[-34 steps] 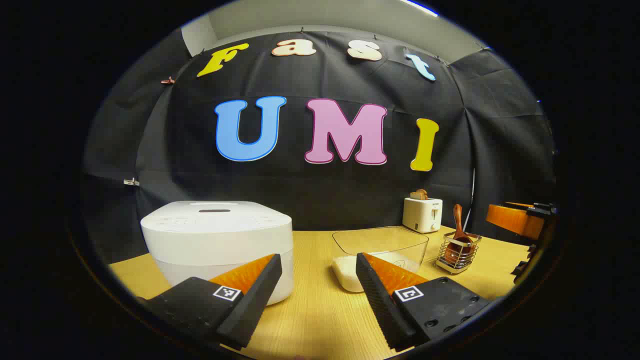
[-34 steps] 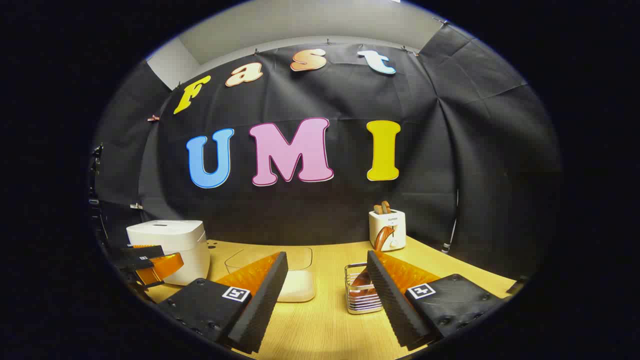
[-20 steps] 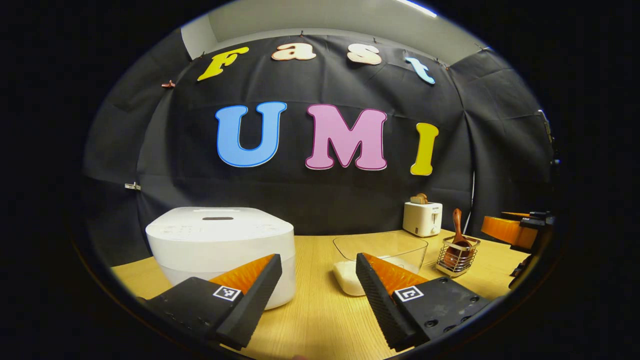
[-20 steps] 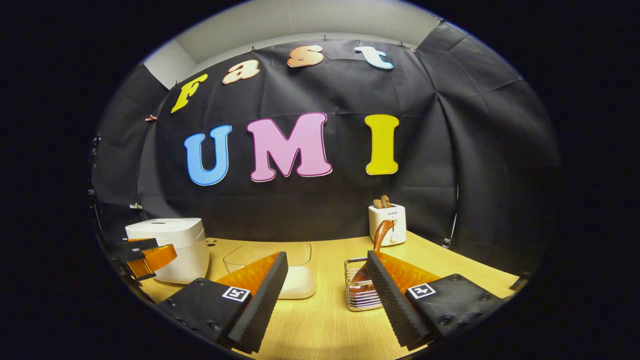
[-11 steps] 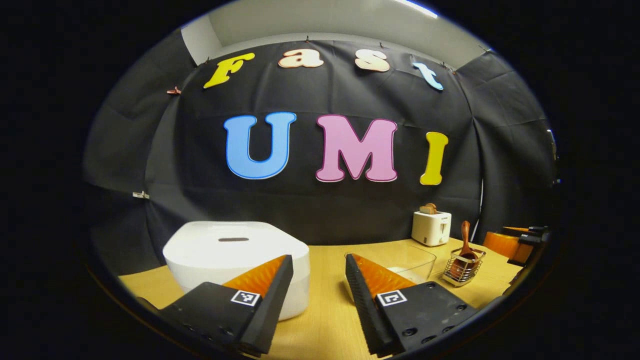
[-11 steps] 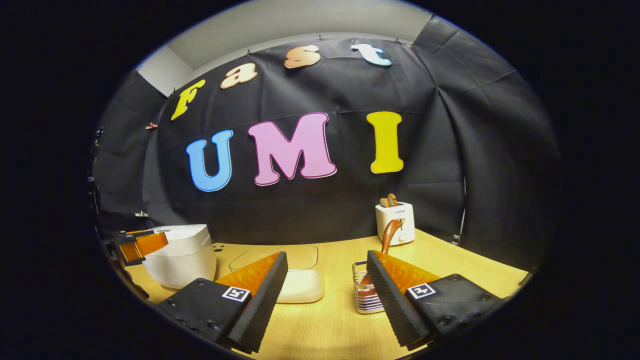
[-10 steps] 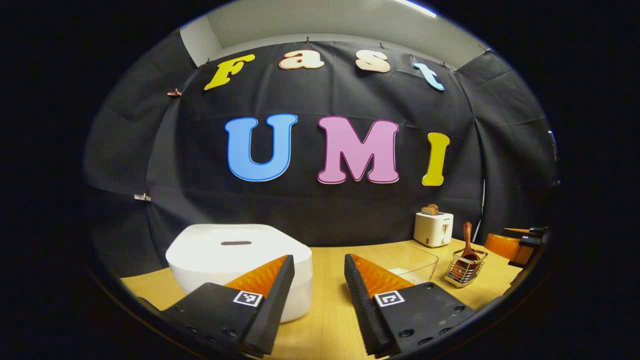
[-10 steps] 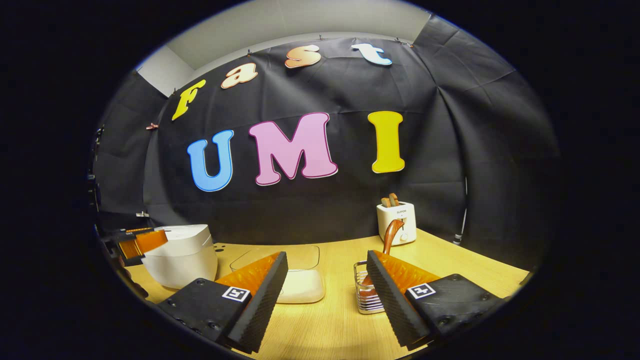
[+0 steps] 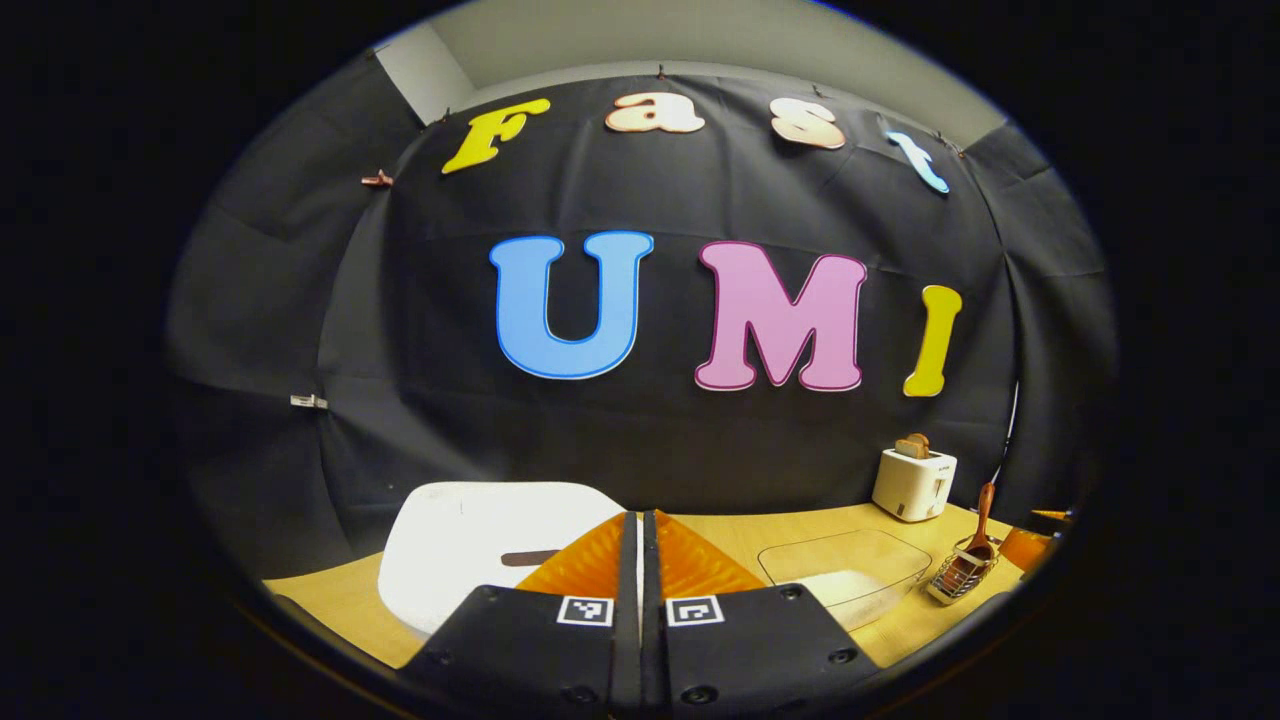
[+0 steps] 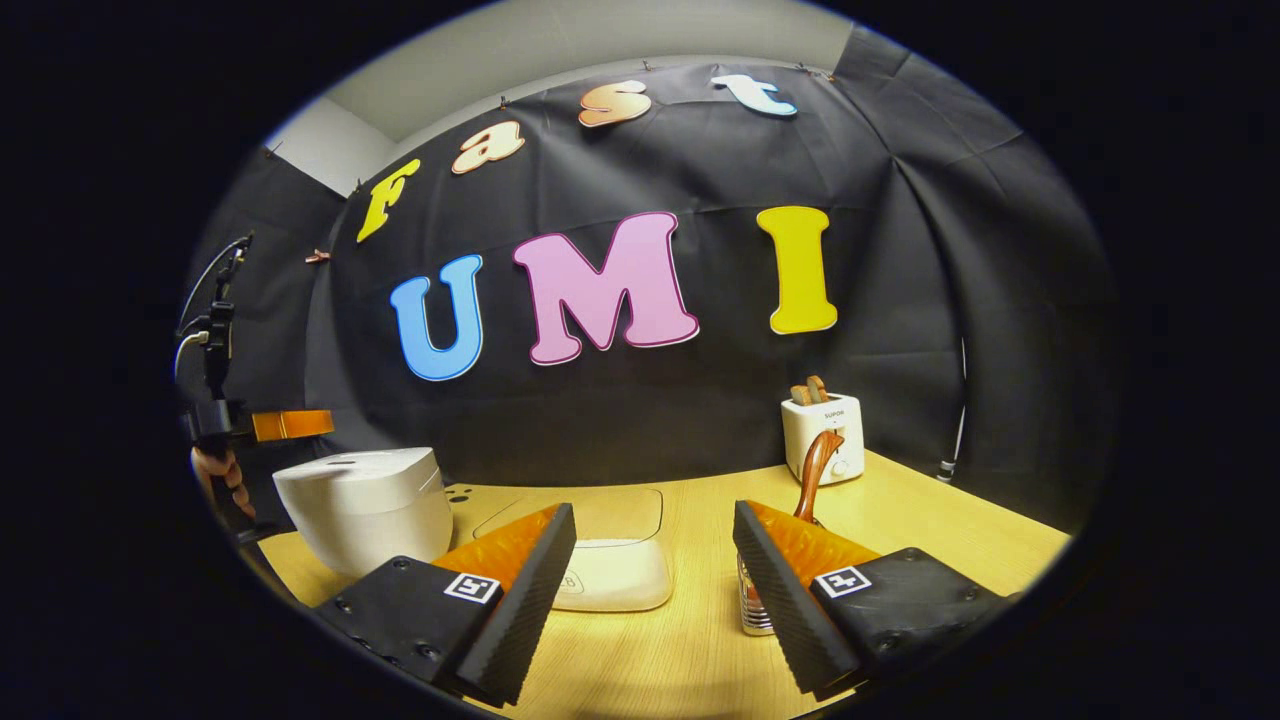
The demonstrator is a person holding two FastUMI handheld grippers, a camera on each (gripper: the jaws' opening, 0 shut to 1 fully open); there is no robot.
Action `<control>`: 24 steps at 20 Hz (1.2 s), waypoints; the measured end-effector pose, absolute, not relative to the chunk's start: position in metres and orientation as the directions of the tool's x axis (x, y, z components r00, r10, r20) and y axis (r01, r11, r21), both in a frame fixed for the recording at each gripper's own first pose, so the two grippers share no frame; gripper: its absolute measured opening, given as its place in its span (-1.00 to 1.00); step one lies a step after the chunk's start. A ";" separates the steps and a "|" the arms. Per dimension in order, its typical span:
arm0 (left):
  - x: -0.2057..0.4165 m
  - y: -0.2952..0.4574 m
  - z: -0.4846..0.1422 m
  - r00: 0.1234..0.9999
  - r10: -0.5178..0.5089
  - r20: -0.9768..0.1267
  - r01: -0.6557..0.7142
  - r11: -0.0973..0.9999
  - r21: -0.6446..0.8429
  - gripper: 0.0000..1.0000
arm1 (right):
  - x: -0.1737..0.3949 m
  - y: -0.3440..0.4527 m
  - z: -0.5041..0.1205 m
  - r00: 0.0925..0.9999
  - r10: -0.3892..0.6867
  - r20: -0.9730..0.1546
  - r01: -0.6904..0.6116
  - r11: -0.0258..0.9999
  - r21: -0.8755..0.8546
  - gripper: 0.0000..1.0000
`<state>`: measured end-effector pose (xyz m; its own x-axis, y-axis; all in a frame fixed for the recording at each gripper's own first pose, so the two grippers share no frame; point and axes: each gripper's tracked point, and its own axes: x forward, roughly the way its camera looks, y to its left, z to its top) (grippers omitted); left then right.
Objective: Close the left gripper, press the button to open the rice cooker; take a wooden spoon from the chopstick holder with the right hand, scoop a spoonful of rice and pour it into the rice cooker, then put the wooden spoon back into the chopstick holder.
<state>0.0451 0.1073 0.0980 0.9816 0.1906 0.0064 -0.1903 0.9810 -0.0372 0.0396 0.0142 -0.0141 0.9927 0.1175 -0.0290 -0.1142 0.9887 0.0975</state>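
Observation:
The white rice cooker [image 9: 470, 545] sits with its lid down at the table's left, also the rice cooker [image 10: 365, 505] in the right gripper view. My left gripper [image 9: 640, 520] is shut with nothing in it, hovering above the cooker's lid. From the right gripper view, the left gripper [image 10: 290, 425] hangs above the cooker, held by a hand [image 10: 215, 475]. My right gripper [image 10: 655, 520] stands open and empty. The wooden spoon [image 10: 815, 470] stands in the wire chopstick holder [image 10: 752, 610], just behind my right finger; both spoon [image 9: 982, 520] and holder [image 9: 955, 578] appear far right in the left gripper view.
A clear container with white rice [image 10: 610, 575] lies between cooker and holder, also the container [image 9: 845, 570]. A white toaster [image 10: 822, 425] with bread stands at the back right. The wooden table [image 10: 660, 650] has bare room in front.
My left gripper has shut its fingers and risen over the rice cooker's lid. The right gripper has drifted a little toward the chopstick holder and stays open.

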 end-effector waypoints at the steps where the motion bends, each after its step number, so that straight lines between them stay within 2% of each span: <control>1: 0.049 0.121 0.097 0.973 0.232 -0.018 -0.232 0.972 -0.030 -0.89 | 0.042 0.013 -0.014 0.992 0.120 -0.027 -0.116 0.988 0.103 0.96; 5: 0.062 0.153 0.085 0.951 0.289 -0.110 -0.296 0.953 -0.059 -0.90 | 0.050 0.006 -0.016 0.992 0.122 -0.028 -0.118 0.985 0.125 0.95; 12: 0.083 0.164 0.056 0.920 0.277 -0.276 -0.302 0.952 -0.052 -0.90 | 0.056 -0.002 -0.027 0.992 0.120 -0.031 -0.113 0.977 0.183 0.96; 24: 0.081 0.161 0.035 0.861 0.312 -0.401 -0.346 0.938 -0.013 -0.87 | 0.057 -0.021 -0.031 0.996 0.091 -0.007 -0.089 0.979 0.184 0.96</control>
